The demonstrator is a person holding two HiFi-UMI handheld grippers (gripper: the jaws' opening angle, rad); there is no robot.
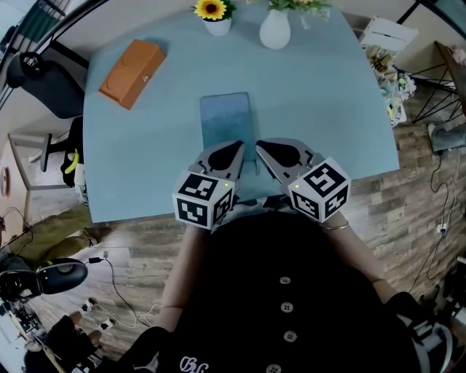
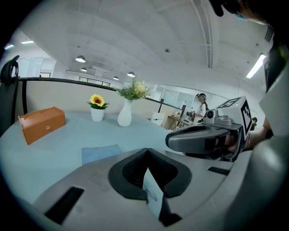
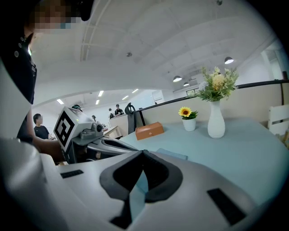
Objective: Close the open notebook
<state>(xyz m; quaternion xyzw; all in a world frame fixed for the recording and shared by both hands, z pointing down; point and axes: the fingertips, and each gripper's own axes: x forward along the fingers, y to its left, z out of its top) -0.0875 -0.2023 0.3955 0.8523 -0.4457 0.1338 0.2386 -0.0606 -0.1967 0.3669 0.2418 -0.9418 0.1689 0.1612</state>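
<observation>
The notebook (image 1: 226,120) lies flat in the middle of the light blue table (image 1: 328,124), its blue cover up, and looks closed. It also shows as a blue slab in the left gripper view (image 2: 100,153) and the right gripper view (image 3: 171,154). My left gripper (image 1: 238,148) and right gripper (image 1: 260,148) hover side by side over the notebook's near edge, tips close together. Both are shut with nothing between the jaws. In each gripper view the jaws meet at the tip, the left gripper (image 2: 146,151) and the right gripper (image 3: 143,152), and the other gripper shows alongside.
An orange box (image 1: 132,73) sits at the table's far left. A potted sunflower (image 1: 213,16) and a white vase (image 1: 275,29) with flowers stand at the far edge. A black chair (image 1: 36,80) is left of the table, a wire rack (image 1: 437,87) right.
</observation>
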